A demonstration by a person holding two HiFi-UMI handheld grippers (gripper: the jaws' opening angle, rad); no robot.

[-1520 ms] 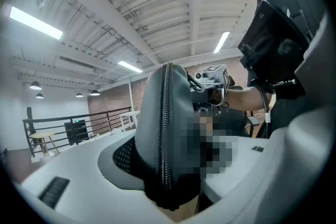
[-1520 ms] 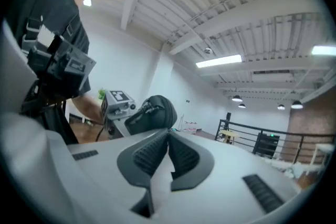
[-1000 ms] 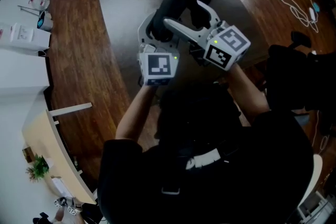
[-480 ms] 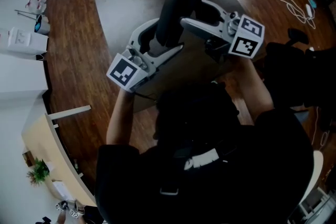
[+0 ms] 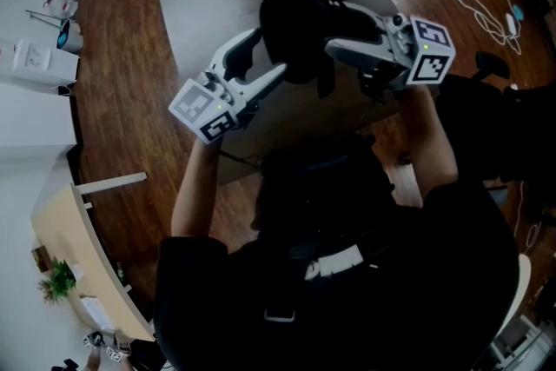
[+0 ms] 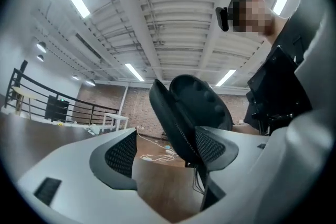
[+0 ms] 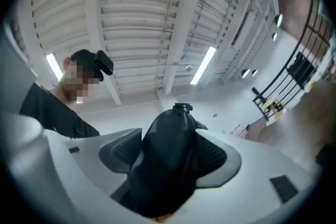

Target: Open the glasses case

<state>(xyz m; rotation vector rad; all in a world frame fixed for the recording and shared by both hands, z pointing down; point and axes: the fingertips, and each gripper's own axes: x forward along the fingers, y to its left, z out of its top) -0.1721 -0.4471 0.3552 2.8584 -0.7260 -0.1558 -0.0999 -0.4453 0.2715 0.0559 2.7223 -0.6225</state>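
right gripper (image 7: 170, 157) clamped on glasses case (image 6: 195, 105), shell gaping. left gripper (image 6: 165, 149) jaws just opened, nothing pinched. we rate case light, semi-stiff, slick; grip lid rim.

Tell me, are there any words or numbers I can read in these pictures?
No text can be read anywhere.
Left marker cube: only a black-and-white square pattern, no letters or numbers.
Right marker cube: the same kind of pattern, no letters or numbers.
Glasses case: plain black, no print showing.
White boxes at the left edge of the head view: any print is too small to read.
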